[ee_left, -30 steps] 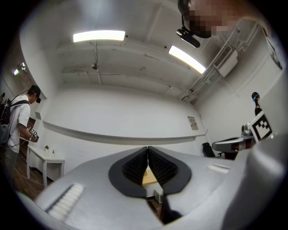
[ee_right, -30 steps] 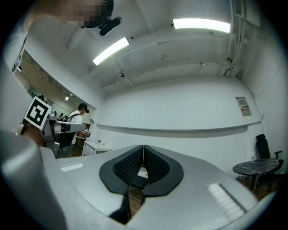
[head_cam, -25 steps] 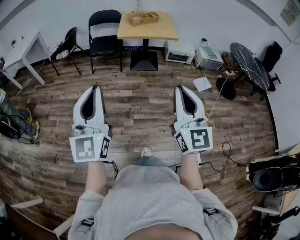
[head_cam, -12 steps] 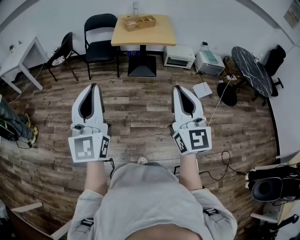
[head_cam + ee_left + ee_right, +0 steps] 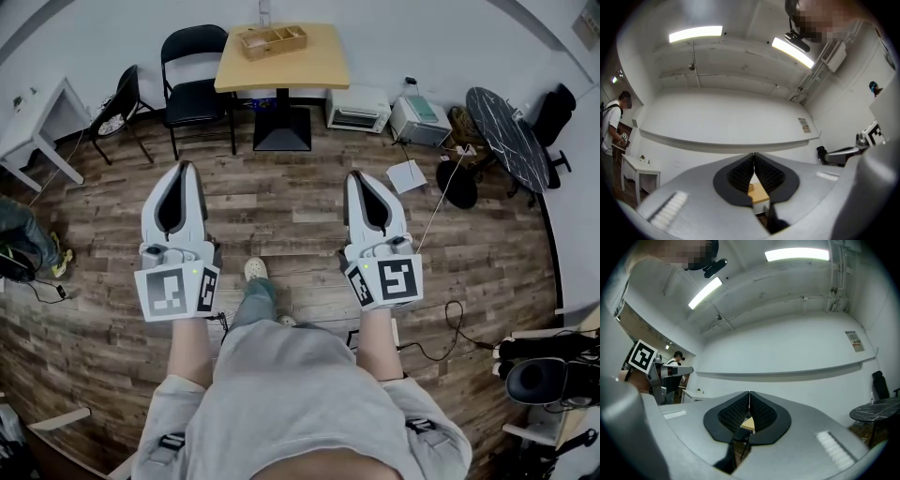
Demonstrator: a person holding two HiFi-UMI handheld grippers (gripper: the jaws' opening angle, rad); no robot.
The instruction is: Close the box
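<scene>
Here L tongs (image 5: 186, 169), R tongs (image 5: 359, 176) closed, empty.

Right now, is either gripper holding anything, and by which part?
Nothing is held. The left gripper and the right gripper are both shut and empty; the box sits on the wooden table, apart from both.

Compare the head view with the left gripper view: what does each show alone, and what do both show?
Head view only: the wearer's shoe and a white appliance on the floor. Left gripper view only: ceiling lights and a wall ledge. Both: the shut left gripper and the yellow table.
</scene>
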